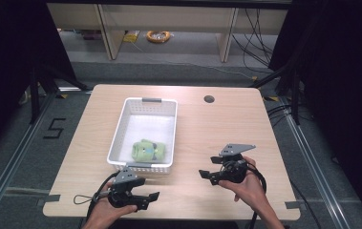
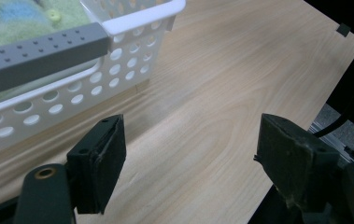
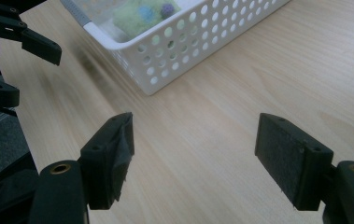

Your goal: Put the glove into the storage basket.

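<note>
A white perforated basket (image 1: 117,133) with grey handles stands left of centre on the wooden table (image 1: 217,129). A green plush toy (image 1: 147,150) with blue and purple spots lies at its near end. My left gripper (image 1: 151,199) is open and empty, held just in front of the basket's near wall. In the left gripper view the basket (image 2: 132,60), its grey handle (image 2: 44,46) and the toy (image 2: 16,18) sit close ahead of the left gripper (image 2: 188,140). My right gripper (image 1: 208,167) is open and empty to the basket's right. Beyond the right gripper (image 3: 193,135) are the basket (image 3: 188,37), toy (image 3: 142,14) and left gripper (image 3: 30,72).
A round cable hole (image 1: 209,99) sits near the table's far edge. Bare wood stretches right of the basket. Black tape marks the near corners (image 1: 52,198). Beyond the table, an orange cable coil (image 1: 158,36) lies on the floor by furniture legs.
</note>
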The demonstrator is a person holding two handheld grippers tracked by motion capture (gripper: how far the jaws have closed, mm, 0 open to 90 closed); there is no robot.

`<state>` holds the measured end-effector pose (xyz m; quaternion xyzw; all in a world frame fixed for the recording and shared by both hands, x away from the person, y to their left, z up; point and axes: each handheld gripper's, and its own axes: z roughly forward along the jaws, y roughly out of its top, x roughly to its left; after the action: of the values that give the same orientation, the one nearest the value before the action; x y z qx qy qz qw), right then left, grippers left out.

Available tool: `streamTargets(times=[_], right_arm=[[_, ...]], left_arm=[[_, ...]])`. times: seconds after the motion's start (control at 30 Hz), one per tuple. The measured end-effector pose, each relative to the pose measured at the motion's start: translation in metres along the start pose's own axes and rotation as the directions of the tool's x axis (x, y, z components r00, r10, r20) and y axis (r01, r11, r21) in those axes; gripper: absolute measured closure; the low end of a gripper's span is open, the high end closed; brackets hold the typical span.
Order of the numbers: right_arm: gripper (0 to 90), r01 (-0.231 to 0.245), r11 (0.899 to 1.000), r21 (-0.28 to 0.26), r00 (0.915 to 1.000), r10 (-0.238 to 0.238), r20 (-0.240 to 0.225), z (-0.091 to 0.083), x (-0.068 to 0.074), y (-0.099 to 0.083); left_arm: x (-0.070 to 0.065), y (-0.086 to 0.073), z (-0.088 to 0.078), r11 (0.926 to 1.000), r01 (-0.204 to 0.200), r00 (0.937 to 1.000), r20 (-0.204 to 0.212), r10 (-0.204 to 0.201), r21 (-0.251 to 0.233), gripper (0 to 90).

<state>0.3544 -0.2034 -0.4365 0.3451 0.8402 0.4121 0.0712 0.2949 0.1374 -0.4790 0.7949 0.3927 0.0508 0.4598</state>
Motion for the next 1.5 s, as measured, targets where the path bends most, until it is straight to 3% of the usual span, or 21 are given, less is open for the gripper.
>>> streamTargets(times=[0.1, 0.13, 0.27, 0.3, 0.57, 0.63, 0.67, 0.7, 0.77, 0.8, 0.83, 0.87, 0.9, 0.97, 1.03, 1.13, 1.2, 1.3, 1.4, 1.47, 1.5], right_arm=[[29.4, -0.004, 1.0, -0.003, 1.0, 0.004, 0.003, -0.001, 0.001, -0.004], [29.4, -0.039, 0.999, 0.001, 0.9992, 0.039, -0.002, -0.002, 0.003, -0.008], [29.4, -0.018, 1.0, -0.001, 0.9998, 0.018, -0.001, -0.003, 0.001, -0.014], [29.4, -0.047, 0.999, -0.009, 0.9989, 0.047, -0.006, -0.004, 0.003, -0.018], [28.8, -0.05, 0.998, -0.031, 0.9987, 0.049, -0.014, -0.009, 0.004, -0.033], [28.3, -0.021, 0.999, -0.032, 0.9991, 0.02, -0.037, -0.009, 0.002, -0.036], [28.3, -0.046, 0.999, -0.029, 0.9988, 0.045, -0.018, -0.011, 0.005, -0.039], [28.2, -0.02, 0.999, -0.035, 0.9993, 0.019, -0.032, -0.01, 0.004, -0.04], [28.0, -0.06, 0.998, -0.023, 0.9978, 0.06, -0.028, -0.013, 0.008, -0.045], [27.9, -0.053, 0.998, -0.028, 0.9981, 0.053, -0.032, -0.013, 0.008, -0.047], [27.9, -0.029, 0.999, -0.041, 0.9992, 0.028, -0.028, -0.013, 0.007, -0.049], [27.7, -0.064, 0.997, -0.031, 0.9972, 0.063, -0.04, -0.014, 0.01, -0.051], [27.6, -0.03, 0.999, -0.043, 0.9993, 0.029, -0.022, -0.014, 0.008, -0.053], [27.5, -0.061, 0.998, -0.019, 0.9976, 0.06, -0.036, -0.015, 0.012, -0.058], [27.3, -0.016, 1.0, -0.021, 0.9994, 0.015, -0.03, -0.015, 0.01, -0.061], [27.3, -0.05, 0.999, -0.01, 0.9985, 0.049, -0.022, -0.017, 0.015, -0.067], [27.3, -0.022, 1.0, -0.013, 0.9997, 0.021, -0.015, -0.017, 0.013, -0.069], [27.3, -0.022, 1.0, -0.003, 0.9994, 0.022, -0.028, -0.017, 0.017, -0.076], [27.2, -0.018, 1.0, -0.004, 0.9997, 0.017, -0.019, -0.019, 0.017, -0.082], [27.2, -0.02, 1.0, 0.002, 0.9993, 0.02, -0.03, -0.018, 0.018, -0.085], [27.2, -0.016, 1.0, 0.003, 0.9995, 0.016, -0.028, -0.018, 0.019, -0.087]], left_arm=[[0.0, -0.001, 0.0, 1.0, 0.003, 1.0, 0.002, -0.003, 0.001, 23.7], [-0.001, -0.002, 0.0, 1.0, 0.005, 1.0, 0.001, -0.005, 0.003, 23.8], [-0.001, -0.004, 0.0, 1.0, 0.0, 1.0, -0.002, 0.0, 0.008, 23.8], [-0.001, -0.005, 0.001, 1.0, -0.001, 1.0, -0.008, 0.001, 0.007, 23.9], [-0.002, -0.009, 0.001, 0.9996, -0.016, 0.9999, -0.005, 0.016, 0.023, 24.0], [-0.003, -0.011, 0.002, 0.9994, -0.021, 0.9996, -0.018, 0.021, 0.029, 24.0], [-0.003, -0.012, 0.002, 0.9995, -0.021, 0.9997, -0.011, 0.021, 0.026, 24.1], [-0.004, -0.012, 0.002, 0.9991, -0.023, 0.9997, -0.008, 0.023, 0.034, 24.1], [-0.006, -0.015, 0.004, 0.9992, -0.019, 0.9998, -0.01, 0.019, 0.035, 24.1], [-0.005, -0.015, 0.003, 0.9973, -0.048, 0.9988, -0.005, 0.048, 0.056, 24.1], [-0.008, -0.016, 0.004, 0.9986, -0.025, 0.9996, -0.007, 0.026, 0.046, 24.1], [-0.009, -0.017, 0.005, 0.9989, -0.017, 0.9998, -0.008, 0.017, 0.044, 24.1], [-0.009, -0.017, 0.005, 0.9986, -0.023, 0.9997, -0.005, 0.023, 0.048, 24.1], [-0.009, -0.019, 0.004, 0.9971, -0.038, 0.9993, -0.005, 0.038, 0.067, 24.1], [-0.011, -0.021, 0.006, 0.9975, -0.032, 0.9995, -0.003, 0.032, 0.064, 24.1], [-0.013, -0.022, 0.006, 0.9982, -0.024, 0.9997, -0.003, 0.024, 0.055, 24.1], [-0.011, -0.023, 0.005, 0.9951, -0.064, 0.998, 0.002, 0.064, 0.076, 24.1], [-0.014, -0.026, 0.006, 0.9962, -0.047, 0.9989, -0.001, 0.048, 0.073, 24.1], [-0.013, -0.027, 0.005, 0.9931, -0.07, 0.9974, -0.009, 0.071, 0.093, 24.1], [-0.016, -0.029, 0.007, 0.9965, -0.033, 0.9994, -0.012, 0.034, 0.077, 24.1], [-0.014, -0.029, 0.007, 0.993, -0.06, 0.9978, -0.023, 0.062, 0.102, 24.1]])
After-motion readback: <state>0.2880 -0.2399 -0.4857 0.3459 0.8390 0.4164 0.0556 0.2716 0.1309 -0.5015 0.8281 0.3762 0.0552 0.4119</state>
